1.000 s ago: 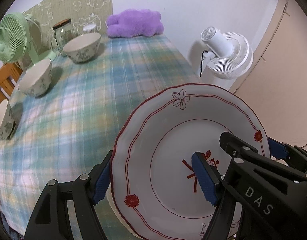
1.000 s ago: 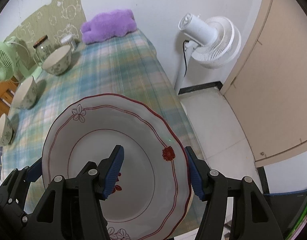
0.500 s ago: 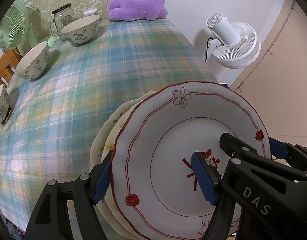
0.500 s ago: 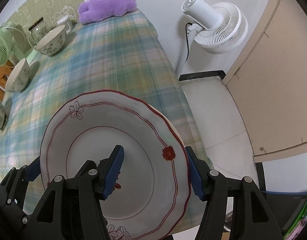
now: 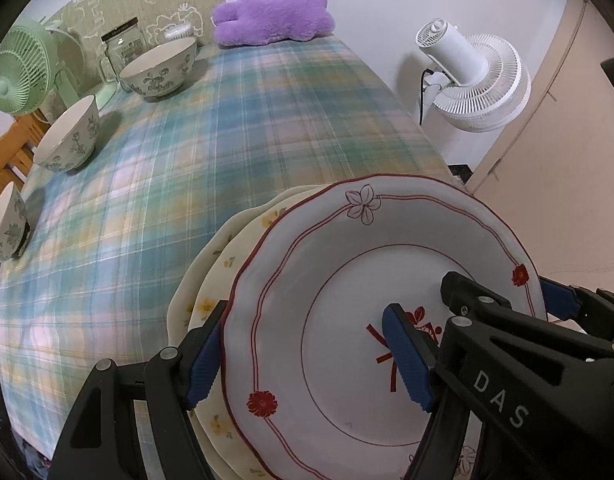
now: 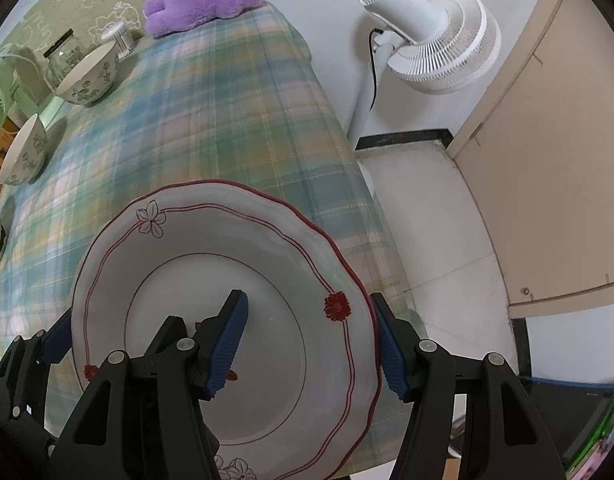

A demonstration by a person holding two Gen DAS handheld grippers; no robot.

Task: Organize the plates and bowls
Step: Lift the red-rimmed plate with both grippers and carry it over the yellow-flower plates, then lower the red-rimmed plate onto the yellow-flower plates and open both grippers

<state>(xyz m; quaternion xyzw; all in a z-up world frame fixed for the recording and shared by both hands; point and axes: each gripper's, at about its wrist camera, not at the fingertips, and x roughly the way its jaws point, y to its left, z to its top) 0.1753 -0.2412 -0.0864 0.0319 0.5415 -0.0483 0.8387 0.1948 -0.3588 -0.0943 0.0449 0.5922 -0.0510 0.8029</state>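
I have the red-rimmed plate point(image 5: 347, 300) gripped from both sides: my left gripper point(image 5: 307, 356) clamps its left rim, one pad under the edge and one on the plate's face, and my right gripper point(image 6: 311, 344) clamps the right rim the same way. The plate hangs over the near right corner of the plaid table point(image 5: 211, 160), just above two cream plates point(image 5: 211, 280) stacked there; I cannot tell whether it touches them. Only a crescent of that stack shows in the left view, and the right view hides it wholly. The plate's near edge is cut off in both views. Both grippers point steeply down. Three bowls point(image 5: 159, 68) sit along the far left edge, the nearest one cropped by the frame.
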